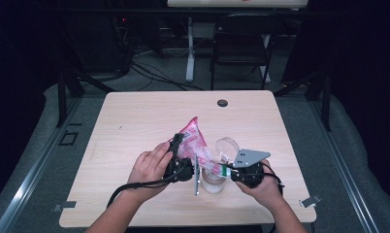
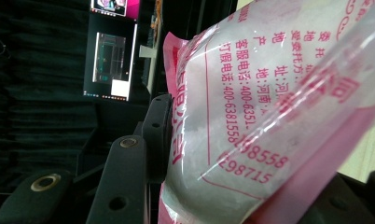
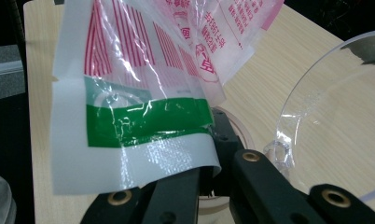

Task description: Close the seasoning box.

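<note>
A pink-and-white printed plastic bag [image 1: 193,138] with white contents hangs tilted over the table [image 1: 135,121], held from both sides. My left gripper [image 1: 179,147] is shut on the bag's body; in the left gripper view the bag [image 2: 269,93] bulges between the jaws, with one finger [image 2: 156,135] pressed against it. My right gripper [image 1: 228,170] is shut on the bag's lower corner, where a green band [image 3: 148,121] crosses the flattened edge just above my right gripper [image 3: 213,175]. Below that corner stands a clear round container [image 1: 213,183] with its hinged lid [image 1: 227,145] raised; the lid [image 3: 316,88] curves at the right.
A small black grommet [image 1: 222,103] sits in the table's far edge area. Beyond the table are a dark folding chair [image 1: 241,43], a white desk leg [image 1: 189,48] and cables on the grey floor. The person's hands rest near the front edge.
</note>
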Demonstrator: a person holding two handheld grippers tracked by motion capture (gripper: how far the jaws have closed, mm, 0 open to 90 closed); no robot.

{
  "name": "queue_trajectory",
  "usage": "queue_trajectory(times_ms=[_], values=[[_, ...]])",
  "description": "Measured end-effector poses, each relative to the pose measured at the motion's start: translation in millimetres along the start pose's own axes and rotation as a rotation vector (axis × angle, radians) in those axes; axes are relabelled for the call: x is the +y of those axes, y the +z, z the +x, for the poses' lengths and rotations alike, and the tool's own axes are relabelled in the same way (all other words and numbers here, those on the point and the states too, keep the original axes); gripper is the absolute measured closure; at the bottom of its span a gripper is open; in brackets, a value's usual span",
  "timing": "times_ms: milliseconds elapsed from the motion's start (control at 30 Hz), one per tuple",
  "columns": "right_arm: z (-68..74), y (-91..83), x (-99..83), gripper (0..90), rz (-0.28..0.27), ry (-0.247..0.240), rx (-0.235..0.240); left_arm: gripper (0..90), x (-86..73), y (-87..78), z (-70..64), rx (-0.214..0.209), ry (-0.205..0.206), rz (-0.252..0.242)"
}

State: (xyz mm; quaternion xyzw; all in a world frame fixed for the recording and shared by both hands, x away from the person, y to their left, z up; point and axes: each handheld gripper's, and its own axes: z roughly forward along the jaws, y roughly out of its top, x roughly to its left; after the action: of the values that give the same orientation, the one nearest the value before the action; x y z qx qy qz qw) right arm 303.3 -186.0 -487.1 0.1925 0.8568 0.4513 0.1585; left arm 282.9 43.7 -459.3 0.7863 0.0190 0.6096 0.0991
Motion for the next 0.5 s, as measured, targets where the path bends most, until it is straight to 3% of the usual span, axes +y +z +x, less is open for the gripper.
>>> queue_trajectory(times_ms=[500], values=[[-0.8, 0.4, -1.0, 90.0, -0.001, 0.005, -0.002, 61.3, 1.1, -0.4, -0.4, 0.002, 0.014, 0.000]])
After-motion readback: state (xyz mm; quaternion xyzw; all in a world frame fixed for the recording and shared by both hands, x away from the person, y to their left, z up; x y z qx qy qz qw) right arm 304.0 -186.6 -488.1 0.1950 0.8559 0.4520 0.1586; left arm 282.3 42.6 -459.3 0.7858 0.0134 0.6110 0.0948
